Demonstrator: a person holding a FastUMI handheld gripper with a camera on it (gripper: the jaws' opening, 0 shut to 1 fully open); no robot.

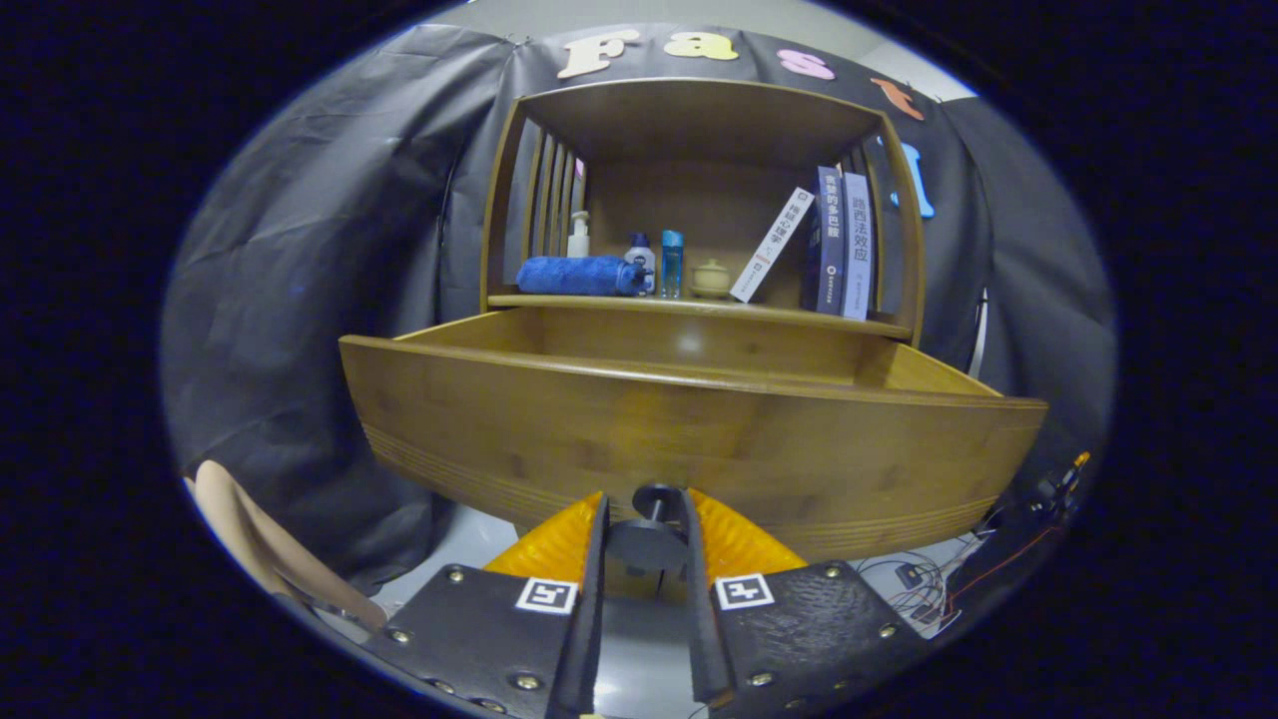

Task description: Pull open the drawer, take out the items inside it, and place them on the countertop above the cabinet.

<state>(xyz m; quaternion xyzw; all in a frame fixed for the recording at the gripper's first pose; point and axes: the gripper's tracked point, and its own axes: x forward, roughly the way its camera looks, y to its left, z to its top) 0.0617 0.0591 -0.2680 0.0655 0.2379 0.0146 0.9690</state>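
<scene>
The wooden drawer (689,439) stands pulled out from the cabinet, its curved front panel close in front of me. Its round dark knob (651,539) sits between my two fingers, and my gripper (647,504) is shut on it. From this low angle the drawer's inside is hidden behind its front panel. Beyond the drawer lies the countertop (699,310), a wooden shelf surface under an open-fronted hutch.
On the countertop stand a rolled blue towel (579,276), a pump bottle (578,235), two small bottles (671,264), a small pot (710,279) and several books (839,255), one leaning. Loose cables (929,579) lie on the floor at the right. A person's arm (250,539) shows beside the left finger.
</scene>
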